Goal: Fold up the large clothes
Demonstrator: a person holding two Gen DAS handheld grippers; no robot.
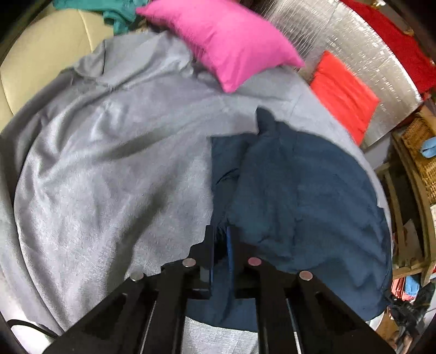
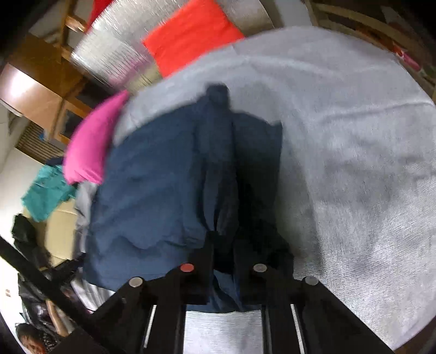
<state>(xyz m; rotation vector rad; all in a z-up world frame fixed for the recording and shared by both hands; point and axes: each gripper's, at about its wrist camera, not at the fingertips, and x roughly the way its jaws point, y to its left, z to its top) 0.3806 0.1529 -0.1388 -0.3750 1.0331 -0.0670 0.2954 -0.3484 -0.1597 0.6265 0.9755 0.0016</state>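
A navy blue garment hangs bunched over the grey bed cover. My left gripper is shut on an edge of the navy garment, cloth pinched between its black fingers. In the right wrist view the same navy garment drapes forward from my right gripper, which is shut on another part of it. The cloth is lifted above the grey cover and folded lengthwise. Both views are blurred.
A pink pillow and a red-orange pillow lie at the far end of the bed against a silver padded panel. Teal clothing lies beyond the pink pillow. Wicker and wooden shelving stands at the right.
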